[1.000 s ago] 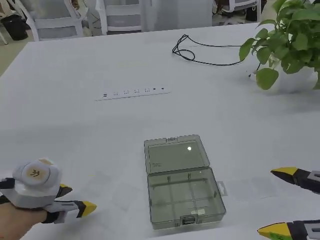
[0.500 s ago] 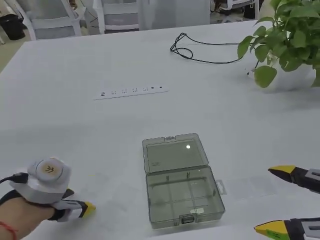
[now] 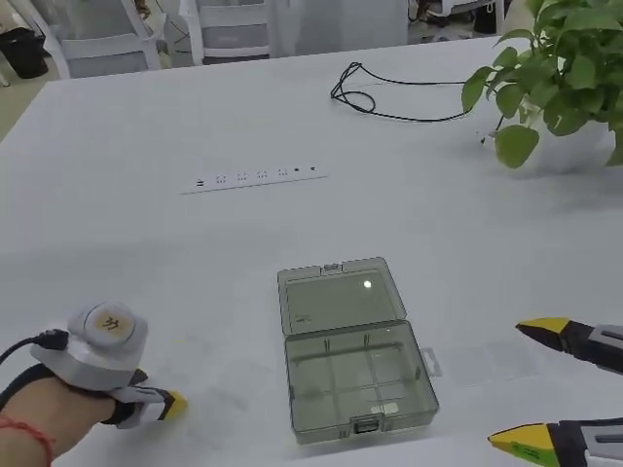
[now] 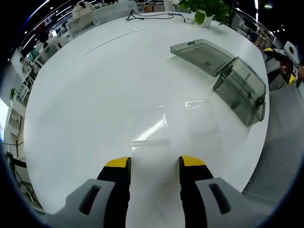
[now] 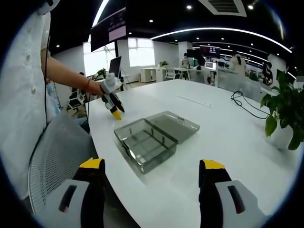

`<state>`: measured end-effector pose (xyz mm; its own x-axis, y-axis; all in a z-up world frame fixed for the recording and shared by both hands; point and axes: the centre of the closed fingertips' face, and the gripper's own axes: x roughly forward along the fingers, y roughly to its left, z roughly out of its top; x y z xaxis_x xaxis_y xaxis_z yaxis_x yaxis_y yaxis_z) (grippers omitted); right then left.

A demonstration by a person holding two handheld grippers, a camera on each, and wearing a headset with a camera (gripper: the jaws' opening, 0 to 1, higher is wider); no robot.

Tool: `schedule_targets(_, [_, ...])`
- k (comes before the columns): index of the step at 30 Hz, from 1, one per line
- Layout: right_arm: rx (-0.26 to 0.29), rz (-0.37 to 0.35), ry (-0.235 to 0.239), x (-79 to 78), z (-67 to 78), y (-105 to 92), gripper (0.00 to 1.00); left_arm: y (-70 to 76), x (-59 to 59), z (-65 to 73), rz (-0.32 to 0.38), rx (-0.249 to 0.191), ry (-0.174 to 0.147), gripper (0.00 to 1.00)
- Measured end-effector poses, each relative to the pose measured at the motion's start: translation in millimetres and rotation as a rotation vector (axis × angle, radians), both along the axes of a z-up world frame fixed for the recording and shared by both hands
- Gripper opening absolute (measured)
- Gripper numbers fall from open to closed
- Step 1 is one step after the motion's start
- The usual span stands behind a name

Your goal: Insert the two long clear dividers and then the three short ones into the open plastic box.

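The open smoky plastic box [image 3: 356, 377] lies near the table's front edge, with its lid [image 3: 341, 297] flat behind it. Faint partition lines show inside the box [image 5: 142, 141]. Clear dividers [image 4: 151, 127] lie flat on the white table just ahead of my left gripper [image 4: 154, 163], which is open and holds nothing. That left gripper [image 3: 164, 405] sits left of the box, low over the table. More clear pieces [image 3: 487, 362] lie right of the box. My right gripper [image 3: 526, 387] stands wide open beside them, and in its own view the right gripper [image 5: 152, 165] faces the box.
A flush power strip [image 3: 255, 178] runs across the mid table. A black cable [image 3: 389, 92] loops at the back. A potted plant [image 3: 560, 73] stands at the far right. Chairs [image 3: 97, 39] line the far edge.
The left hand has rolled a little, its gripper staying left of the box. The right gripper has edged slightly left. Box and dividers have not moved.
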<state>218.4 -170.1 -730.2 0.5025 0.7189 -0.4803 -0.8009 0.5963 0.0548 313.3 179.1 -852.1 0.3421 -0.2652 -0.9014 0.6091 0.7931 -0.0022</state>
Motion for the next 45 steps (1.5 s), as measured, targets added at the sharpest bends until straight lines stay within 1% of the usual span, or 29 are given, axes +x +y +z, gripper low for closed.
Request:
schedule_targets(3, [0.003, 0.002, -0.002, -0.1, 1.4, 1.4, 0.81, 1.1, 0.2, 0.0, 0.004, 0.013, 0.019, 0.36])
schedule_targets(9, [0.01, 0.0, -0.006, 0.1, 3.8, 3.0, 0.81, 2.5, 1.9, 0.0, 0.009, 0.031, 0.045, 0.33])
schedule_targets(11, [0.013, 0.0, -0.007, 0.1, 4.2, 4.2, 0.81, 3.0, 3.6, -0.7, 0.011, 0.041, 0.06, 0.32])
schedule_targets(14, [0.013, 0.005, -0.007, -0.5, 4.6, 6.5, 0.81, 2.2, 2.5, -1.1, 0.009, 0.058, 0.079, 0.32])
schedule_targets(19, [0.021, 0.01, -0.008, -1.3, 7.2, 10.3, 0.8, 2.6, 0.9, -0.7, 0.007, 0.064, 0.089, 0.32])
schedule_targets(22, [0.025, 0.01, -0.003, -2.1, 8.1, 11.5, 0.79, 1.2, -1.2, 1.0, 0.005, 0.054, 0.089, 0.32])
schedule_targets(25, [0.03, 0.009, 0.001, -2.8, 8.8, 13.0, 0.78, -2.1, -5.2, 3.5, 0.027, 0.013, 0.093, 0.31])
schedule_targets(26, [0.032, 0.008, 0.007, -3.3, 8.8, 13.6, 0.78, -2.8, -7.3, 5.9, 0.029, 0.009, 0.09, 0.31])
schedule_targets(29, [0.038, 0.009, 0.01, -3.7, 10.4, 15.9, 0.76, -4.4, -9.6, 6.3, 0.048, -0.014, 0.089, 0.31])
schedule_targets(30, [0.04, 0.008, 0.014, -3.4, 11.0, 16.7, 0.75, -4.8, -8.2, 5.8, 0.058, -0.026, 0.084, 0.3])
schedule_targets(31, [0.043, 0.009, 0.016, -3.2, 12.1, 17.9, 0.74, -6.2, -10.1, 6.0, 0.081, -0.051, 0.093, 0.3])
schedule_targets(34, [0.05, 0.008, 0.019, -1.8, 15.4, 20.6, 0.72, -5.7, -12.7, 6.6, 0.096, -0.077, 0.091, 0.3])
schedule_targets(35, [0.053, 0.008, 0.02, -0.8, 17.2, 22.2, 0.72, -7.2, -14.6, 8.1, 0.116, -0.099, 0.09, 0.3])
schedule_targets(36, [0.058, 0.007, 0.019, 0.0, 18.9, 23.4, 0.71, -8.0, -13.9, 9.2, 0.127, -0.119, 0.085, 0.3])
schedule_targets(39, [0.076, 0.001, 0.028, 3.2, 25.7, 29.3, 0.68, -11.3, -16.8, 17.1, 0.153, -0.169, 0.07, 0.3])
schedule_targets(40, [0.082, 0.003, 0.025, 3.6, 28.1, 31.4, 0.67, -12.7, -17.0, 19.7, 0.163, -0.184, 0.064, 0.3])
schedule_targets(42, [0.093, 0.003, 0.019, 6.2, 34.2, 36.8, 0.66, -17.8, -18.3, 29.3, 0.176, -0.222, 0.042, 0.3])
schedule_targets(44, [0.105, 0.002, 0.031, 7.9, 39.7, 43.1, 0.62, -24.6, -18.5, 39.9, 0.197, -0.273, 0.022, 0.3])
schedule_targets(45, [0.109, -0.002, 0.035, 8.9, 41.9, 45.6, 0.61, -27.1, -19.6, 44.1, 0.199, -0.286, 0.016, 0.3])
